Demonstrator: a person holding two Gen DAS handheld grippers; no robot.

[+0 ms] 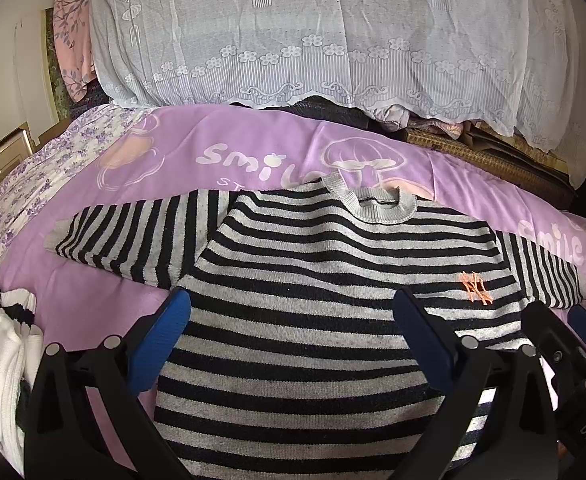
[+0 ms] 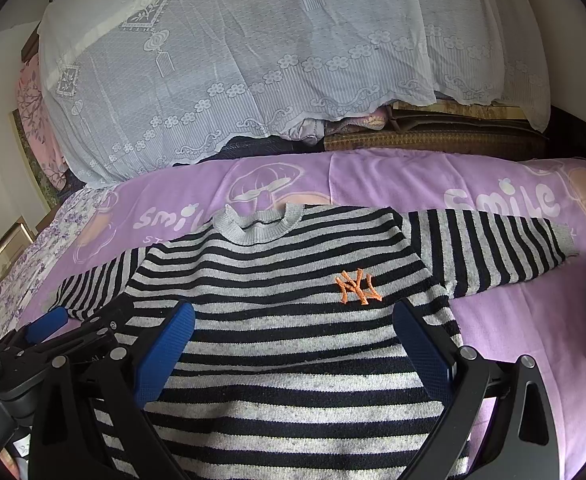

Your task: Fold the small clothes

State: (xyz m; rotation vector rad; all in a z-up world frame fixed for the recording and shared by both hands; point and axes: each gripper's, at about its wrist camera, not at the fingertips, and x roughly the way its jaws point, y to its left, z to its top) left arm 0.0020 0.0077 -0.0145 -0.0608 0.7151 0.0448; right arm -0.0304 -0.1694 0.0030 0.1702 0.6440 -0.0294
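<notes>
Striped sweater (image 1: 317,280) lies flat on the bed (image 1: 93,304); left gripper (image 1: 293,344) and right gripper (image 2: 293,344) hover side by side above it, fingers spread wide, holding nothing.

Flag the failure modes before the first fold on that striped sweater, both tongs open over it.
1. The left tongs and right tongs hang side by side over the striped sweater; they could collide.
2. Both sleeves lie spread out; grabbing only the body would likely drag them crooked.
3. The white clothes sit beside the left sleeve, which could snag them.
</notes>
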